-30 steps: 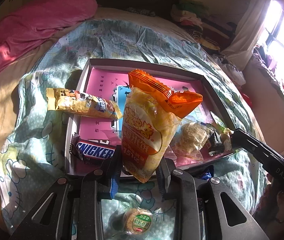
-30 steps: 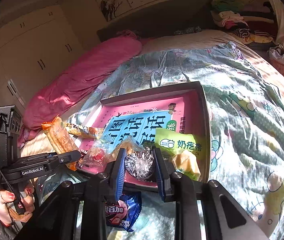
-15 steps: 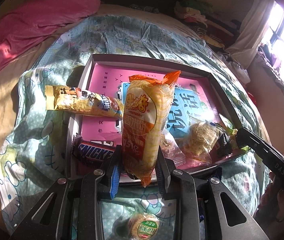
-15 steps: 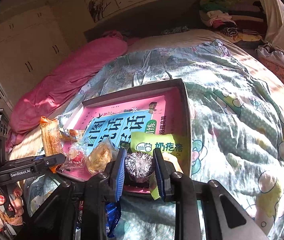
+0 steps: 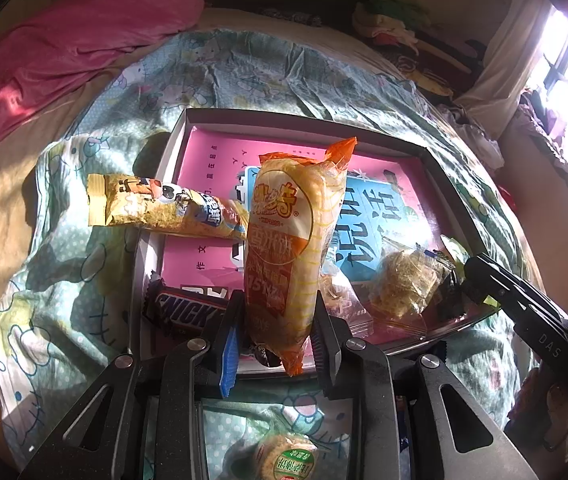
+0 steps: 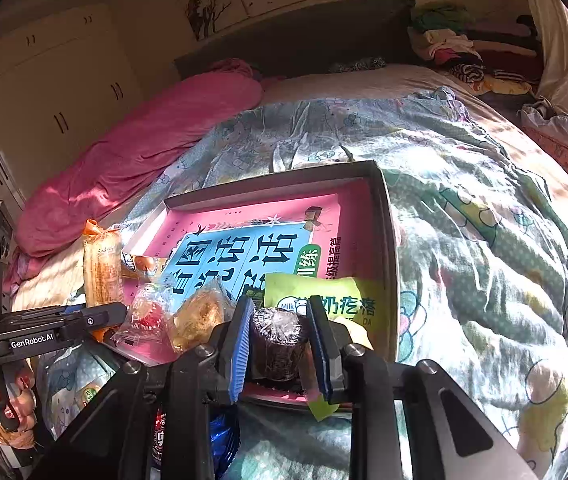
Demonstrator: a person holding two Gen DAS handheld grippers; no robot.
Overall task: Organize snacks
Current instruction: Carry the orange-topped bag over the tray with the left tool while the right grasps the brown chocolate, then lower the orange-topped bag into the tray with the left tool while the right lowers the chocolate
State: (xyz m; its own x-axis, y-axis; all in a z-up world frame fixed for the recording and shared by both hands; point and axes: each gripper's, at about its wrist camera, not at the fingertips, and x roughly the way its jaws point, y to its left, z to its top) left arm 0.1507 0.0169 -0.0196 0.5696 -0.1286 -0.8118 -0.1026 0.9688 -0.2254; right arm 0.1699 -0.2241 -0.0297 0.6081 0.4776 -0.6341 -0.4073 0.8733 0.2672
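Since a second ago, our left gripper point(image 5: 274, 344) has turned the tall orange-and-white rice cracker packet point(image 5: 287, 256) from a lean to nearly upright; its jaws clamp the packet's lower end above the near edge of the shallow grey cardboard box point(image 5: 447, 176) on the bed. Left of it, a yellow snack bar wrapper point(image 5: 160, 208) lies across the box's left wall, and a dark Snickers bar point(image 5: 184, 312) sits in the near left corner. Further right, our right gripper point(image 6: 280, 344) has its jaws closed on a round dark cake in clear wrap point(image 6: 278, 338), just before a light green milk-snack pouch point(image 6: 323, 304).
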